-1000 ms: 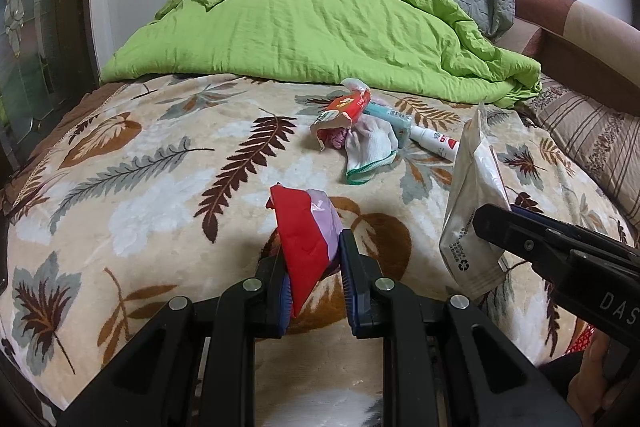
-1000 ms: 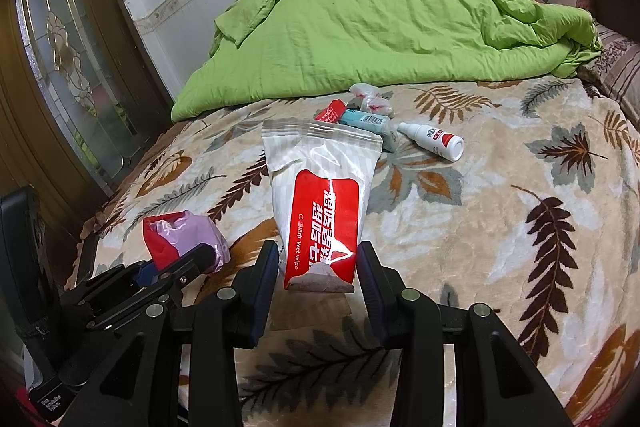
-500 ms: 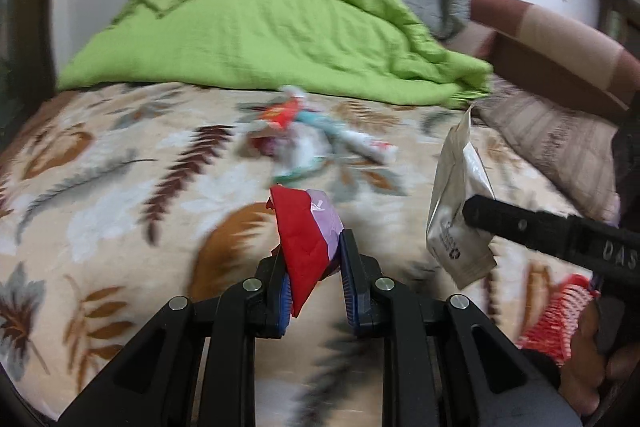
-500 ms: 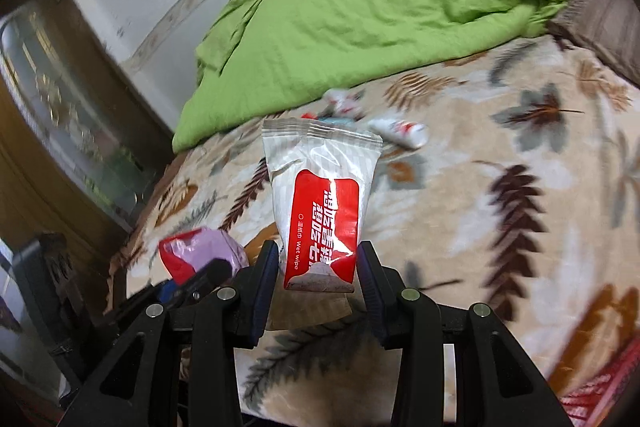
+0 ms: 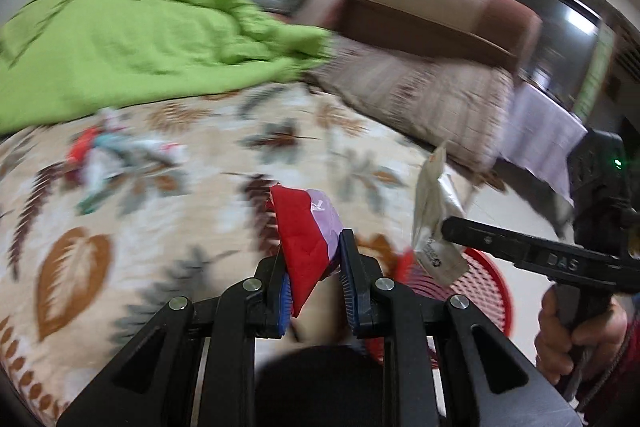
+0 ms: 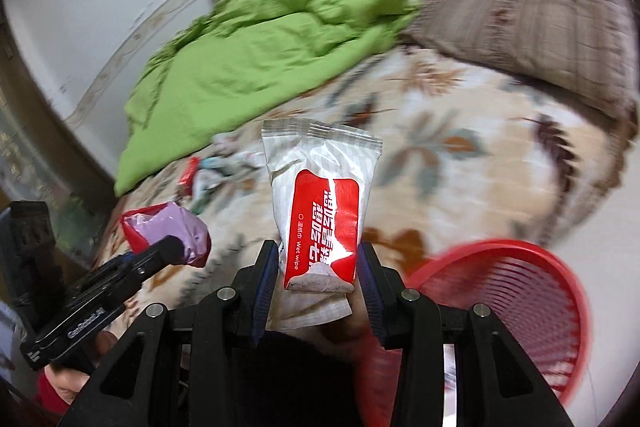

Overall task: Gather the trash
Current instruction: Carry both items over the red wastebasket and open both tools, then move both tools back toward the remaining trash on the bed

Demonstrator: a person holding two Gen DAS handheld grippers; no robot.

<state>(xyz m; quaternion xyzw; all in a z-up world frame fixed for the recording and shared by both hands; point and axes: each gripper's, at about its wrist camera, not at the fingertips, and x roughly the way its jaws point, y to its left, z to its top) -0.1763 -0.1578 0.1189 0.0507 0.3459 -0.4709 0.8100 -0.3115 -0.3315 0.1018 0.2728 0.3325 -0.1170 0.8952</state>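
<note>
L gripper [image 5: 312, 287] jaws clamp 1 red/purple wrapper [image 5: 306, 231], R gripper [image 6: 316, 279] jaws clamp 1 wet-wipe pack [image 6: 320, 203]; 1 red basket [image 6: 520, 291].

Leaf-print bed [image 5: 168, 227]: green quilt [image 5: 132, 39], small litter pile [image 5: 116, 159], striped pillow [image 5: 420, 95].

The wet-wipe pack [image 6: 320, 203] was glossy, crinkled plastic film; the red-and-lilac wrapper [image 5: 308, 231] thin, creased plastic. The basket [image 6: 520, 307] was ribbed red plastic. The bed's blanket [image 5: 120, 227] looked plush cloth, the green quilt [image 5: 140, 43] matt, rumpled fabric.
</note>
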